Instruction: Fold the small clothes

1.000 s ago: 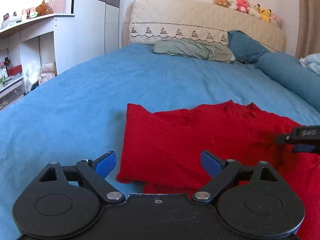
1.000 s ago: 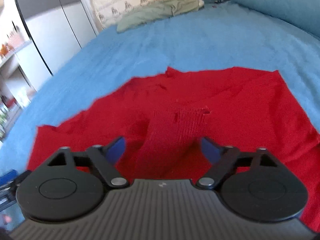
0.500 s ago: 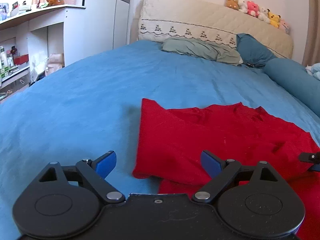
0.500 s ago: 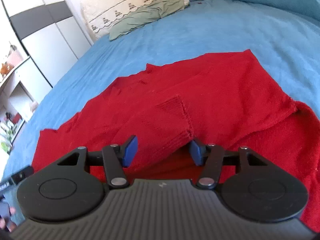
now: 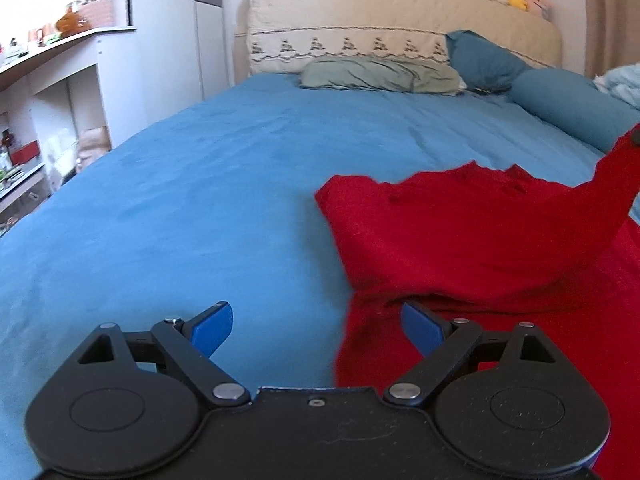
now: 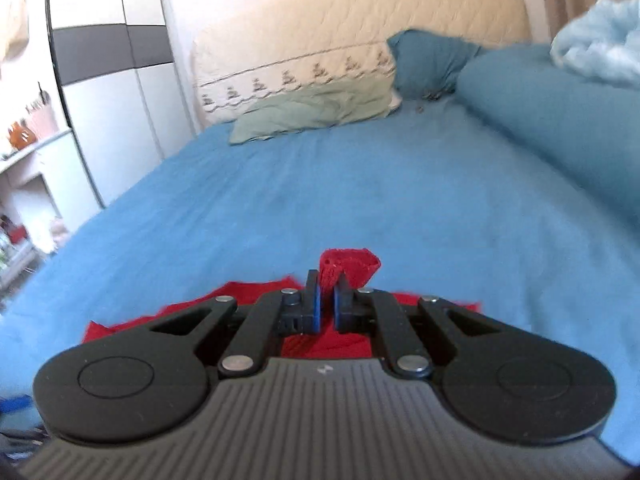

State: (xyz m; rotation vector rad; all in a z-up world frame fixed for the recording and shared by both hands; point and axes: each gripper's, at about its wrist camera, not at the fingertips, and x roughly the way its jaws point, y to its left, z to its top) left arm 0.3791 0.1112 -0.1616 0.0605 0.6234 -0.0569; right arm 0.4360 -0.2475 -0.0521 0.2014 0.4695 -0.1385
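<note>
A red knit garment (image 5: 472, 240) lies partly folded on the blue bed (image 5: 200, 200), to the right in the left wrist view. My left gripper (image 5: 316, 326) is open and empty just above the garment's near left edge. My right gripper (image 6: 326, 300) is shut on a red sleeve end (image 6: 348, 266), which sticks out past the fingertips. In the left wrist view that sleeve (image 5: 612, 176) rises off the bed at the far right edge. The rest of the garment (image 6: 180, 316) shows below the right gripper.
A green pillow (image 5: 380, 74), a blue pillow (image 5: 484, 60) and a blue bolster (image 5: 572, 108) lie near the cream headboard (image 5: 400, 20), which carries plush toys. White shelves (image 5: 52, 92) and a wardrobe stand left of the bed. A light blue blanket (image 6: 600, 44) lies far right.
My right gripper closed on the sleeve end and lifted it up off the garment. My left gripper stayed open and shifted left, so the garment now sits further right in its view.
</note>
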